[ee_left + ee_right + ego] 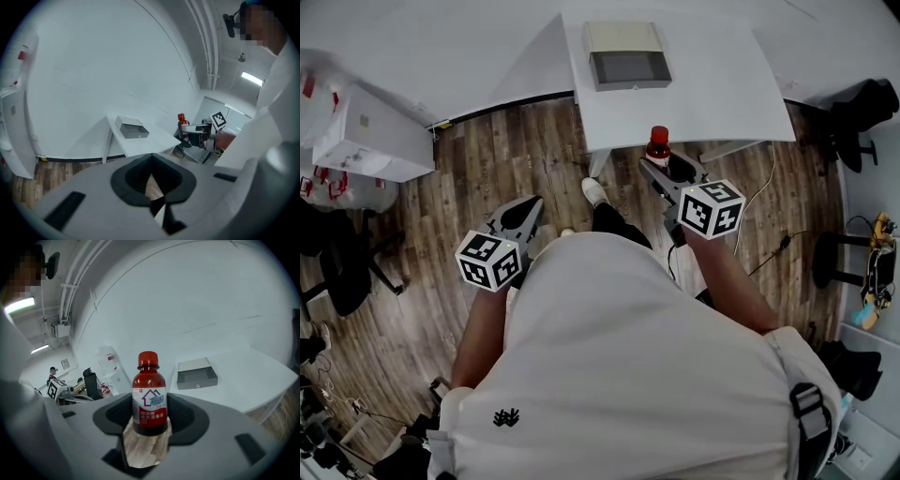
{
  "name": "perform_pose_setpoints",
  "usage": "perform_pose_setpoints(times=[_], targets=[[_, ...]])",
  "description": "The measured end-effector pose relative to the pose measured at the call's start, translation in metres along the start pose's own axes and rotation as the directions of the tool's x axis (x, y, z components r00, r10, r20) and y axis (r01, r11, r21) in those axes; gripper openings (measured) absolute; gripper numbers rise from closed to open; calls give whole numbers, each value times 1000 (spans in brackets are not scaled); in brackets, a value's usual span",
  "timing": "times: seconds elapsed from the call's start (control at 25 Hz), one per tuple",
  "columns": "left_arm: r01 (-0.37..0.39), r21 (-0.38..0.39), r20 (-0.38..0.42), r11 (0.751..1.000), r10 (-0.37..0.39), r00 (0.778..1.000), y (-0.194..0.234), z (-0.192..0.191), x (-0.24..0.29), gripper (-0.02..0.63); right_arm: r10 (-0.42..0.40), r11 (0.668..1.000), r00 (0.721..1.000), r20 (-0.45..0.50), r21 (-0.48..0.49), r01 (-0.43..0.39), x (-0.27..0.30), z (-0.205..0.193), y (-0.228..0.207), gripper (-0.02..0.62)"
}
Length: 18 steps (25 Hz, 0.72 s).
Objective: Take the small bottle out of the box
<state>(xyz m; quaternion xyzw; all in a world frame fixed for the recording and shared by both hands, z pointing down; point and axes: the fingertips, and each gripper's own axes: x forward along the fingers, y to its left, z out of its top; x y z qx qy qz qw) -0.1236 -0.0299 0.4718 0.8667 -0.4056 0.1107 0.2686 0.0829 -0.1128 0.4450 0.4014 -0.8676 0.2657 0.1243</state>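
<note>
Left claw [151,157]: pads drawn together, nothing between them, only wood floor [152,187] visible through the gap behind the tips. It is held low at the person's side.

Right claw [149,423]: closed on the small bottle [149,397], pads pressing its lower body from both sides.

- The right gripper view alone shows the label: white over red, with a house outline. The head view gives little more than the red cap and dark shoulders.
- The left gripper view alone shows the bottle side-on.

Bottle: upright, long axis vertical, cap up. It is held in the air at the near edge of the table [712,84], clear of the tabletop and well apart from the box [626,56].

Box: sits alone on the table toward its far side. It is open, with a pale lid part behind a grey tray. The tray looks empty in both the head view and the right gripper view.
</note>
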Motion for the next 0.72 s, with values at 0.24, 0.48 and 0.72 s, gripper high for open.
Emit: perform_pose_setpoints(times=[0.24, 0.48, 0.72], targets=[[-6, -7, -6, 1000, 6, 1000, 6, 0, -1, 6, -7, 1000, 1000, 4, 5, 7, 7, 5, -4, 222], [-10, -22, -14, 1000, 10, 1000, 12, 0, 2, 6, -20, 1000, 1000, 6, 5, 20, 15, 15, -14, 222], [-14, -21, -12, 1000, 13, 1000, 17, 9, 13, 6, -26, 1000, 1000, 5, 16, 26, 23, 23, -28, 222]])
